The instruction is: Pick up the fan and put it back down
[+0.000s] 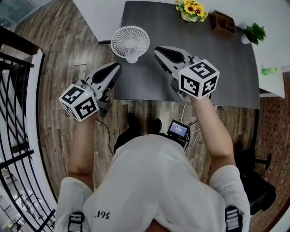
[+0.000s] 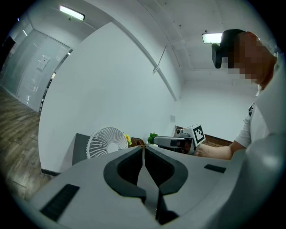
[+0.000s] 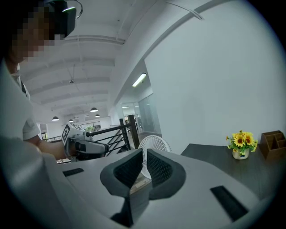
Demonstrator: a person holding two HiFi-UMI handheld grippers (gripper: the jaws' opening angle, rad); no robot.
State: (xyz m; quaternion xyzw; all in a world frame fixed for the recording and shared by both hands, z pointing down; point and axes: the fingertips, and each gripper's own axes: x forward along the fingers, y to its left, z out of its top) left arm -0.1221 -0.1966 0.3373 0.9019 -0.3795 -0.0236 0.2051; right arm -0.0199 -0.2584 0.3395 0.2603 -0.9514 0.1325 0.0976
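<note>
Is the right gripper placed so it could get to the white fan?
Probably yes. The fan stands at the table's corner, just beside the right gripper, with only bare tabletop between them. Its jaws are together and empty, so they would have to open first.

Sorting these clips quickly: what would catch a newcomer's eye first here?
The white fan stands upright near the left edge of the dark table, untouched. On either side, nearer the person, the left gripper and right gripper hover with jaws together and nothing held, each bearing a black-and-white marker cube. A pot of sunflowers brightens the table's far edge.
</note>
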